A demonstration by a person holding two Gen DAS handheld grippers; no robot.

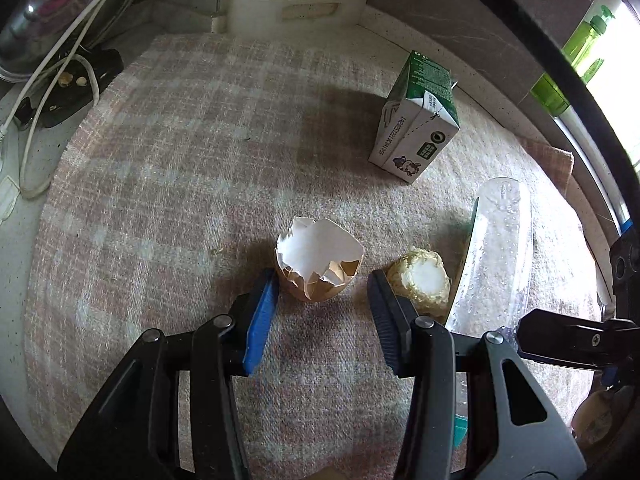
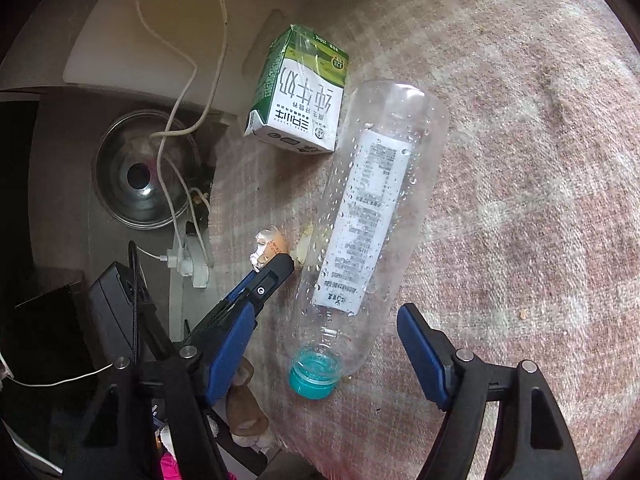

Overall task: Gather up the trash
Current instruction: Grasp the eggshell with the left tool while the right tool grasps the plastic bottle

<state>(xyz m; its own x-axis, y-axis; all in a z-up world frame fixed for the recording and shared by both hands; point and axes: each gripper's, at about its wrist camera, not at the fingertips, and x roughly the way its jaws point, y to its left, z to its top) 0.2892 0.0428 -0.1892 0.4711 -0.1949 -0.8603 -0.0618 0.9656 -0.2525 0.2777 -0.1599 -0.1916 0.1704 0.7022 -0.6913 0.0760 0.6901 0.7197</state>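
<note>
On the checked cloth that covers the worktop, the trash lies loose toward the near right part. Along the worktop's left edge, off the cloth, run white cables and a glass pot lid; they are no part of the job and sit well clear of the reach.

The left gripper points down at the broken eggshell, which stands with its open side up near the cloth's near edge. The jaws are spread and straddle it: the left blue pad is touching or just beside the shell's left flank, the right finger stands apart from it, so nothing is clasped yet. A light squeeze is probably what the shell needs, since it would crush easily.

Just right of that finger sits a cut vegetable stump, close enough that closing the jaws could nudge it.

Further right lies the clear plastic bottle on its side, teal cap toward the near edge. The right gripper frames its neck with jaws wide and untouching, apparently lined up to take the narrow end.

Beyond the bottle's base, toward the far edge, stands the green milk carton, not yet handled.
</note>
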